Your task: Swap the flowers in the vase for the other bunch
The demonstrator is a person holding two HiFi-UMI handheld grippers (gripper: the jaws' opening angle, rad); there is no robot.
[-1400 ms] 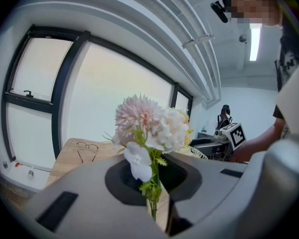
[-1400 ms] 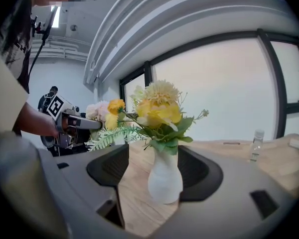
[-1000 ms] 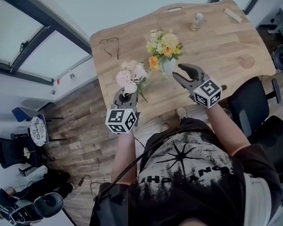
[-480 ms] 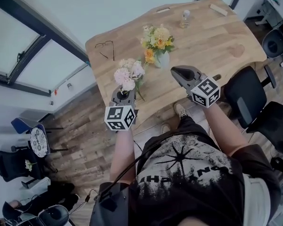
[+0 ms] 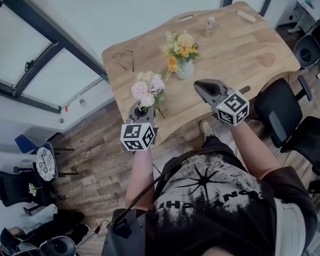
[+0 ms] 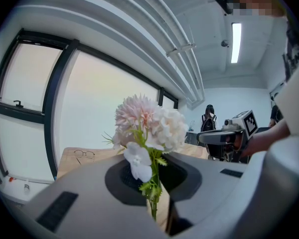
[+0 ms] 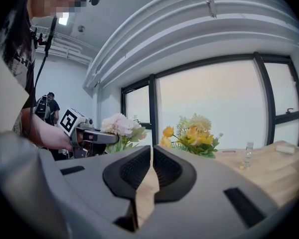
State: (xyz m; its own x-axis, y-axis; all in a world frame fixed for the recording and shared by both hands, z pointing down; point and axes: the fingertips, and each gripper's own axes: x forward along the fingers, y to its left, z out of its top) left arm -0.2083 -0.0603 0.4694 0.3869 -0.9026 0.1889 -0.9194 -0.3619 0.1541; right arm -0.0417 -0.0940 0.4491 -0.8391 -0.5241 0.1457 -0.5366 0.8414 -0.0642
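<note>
The left gripper point(image 6: 157, 214) is nearly closed, pinching the thin green stems of the pink and white bunch point(image 6: 147, 126). The blooms stand upright just above and ahead of its jaws. The right gripper point(image 7: 150, 169) has its jaws pressed together with nothing between them. The yellow bunch point(image 5: 181, 45) sits in its pale vase point(image 5: 185, 70) on the wooden table point(image 5: 245, 47), ahead of both grippers and well apart from the right one.

The swap looks barely begun, since the yellow flowers are not yet out of the vase. The main risk is the vase. With the left gripper occupied, nothing steadies it, so stems that drag on the neck as they are pulled could tip or slide it. The right jaws must also part before they reach the stems, or they will only shove the blooms aside. The pinch on the pink stems is slim, so a tilt could let the bunch slip or splay.
</note>
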